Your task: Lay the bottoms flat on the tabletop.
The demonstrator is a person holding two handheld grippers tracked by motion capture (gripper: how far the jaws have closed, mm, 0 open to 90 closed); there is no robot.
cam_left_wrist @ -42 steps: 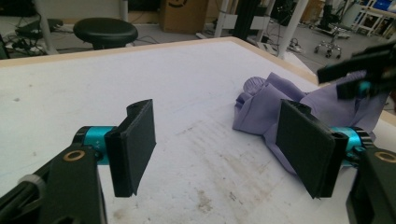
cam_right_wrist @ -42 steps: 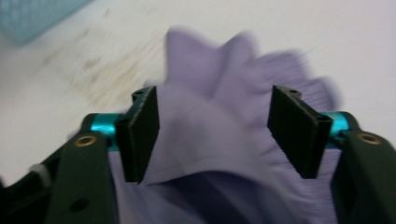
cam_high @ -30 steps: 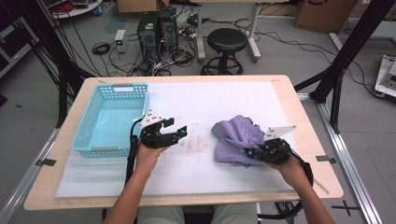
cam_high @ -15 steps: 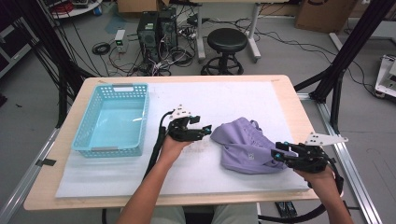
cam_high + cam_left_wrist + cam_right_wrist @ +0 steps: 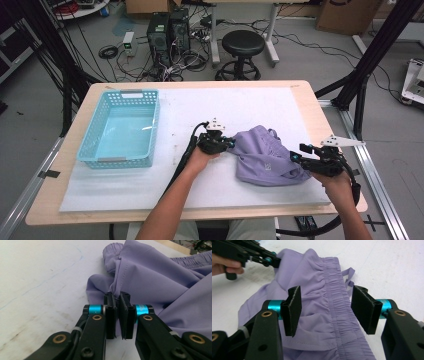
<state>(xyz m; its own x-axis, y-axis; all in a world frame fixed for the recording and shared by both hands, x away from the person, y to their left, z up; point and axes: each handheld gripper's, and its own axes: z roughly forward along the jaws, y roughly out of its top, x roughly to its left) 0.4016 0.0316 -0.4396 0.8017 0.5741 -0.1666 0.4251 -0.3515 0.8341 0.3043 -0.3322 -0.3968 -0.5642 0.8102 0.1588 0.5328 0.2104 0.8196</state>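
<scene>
A crumpled purple garment [image 5: 265, 161] with an elastic waistband lies on the white sheet, right of centre. My left gripper [image 5: 232, 144] is at the garment's left edge. Its jaws have just been closing, and in the left gripper view the left gripper [image 5: 117, 295] is shut on a raised fold of the purple cloth [image 5: 162, 282]. My right gripper [image 5: 296, 158] is at the garment's right edge. Its jaws have just been opening, and the right gripper [image 5: 327, 291] stands open over the gathered waistband [image 5: 334, 307], with both pads clear of the cloth.
A light blue plastic basket [image 5: 89, 135] with nothing in it stands at the left of the table. The white sheet [image 5: 200, 110] covers most of the wooden top. A stool [image 5: 243, 45], computers and cables are on the floor beyond the far edge.
My left hand has moved right from near the basket to the garment and shut on its edge. My right gripper has let go of the cloth, opened and drawn back to the right.
</scene>
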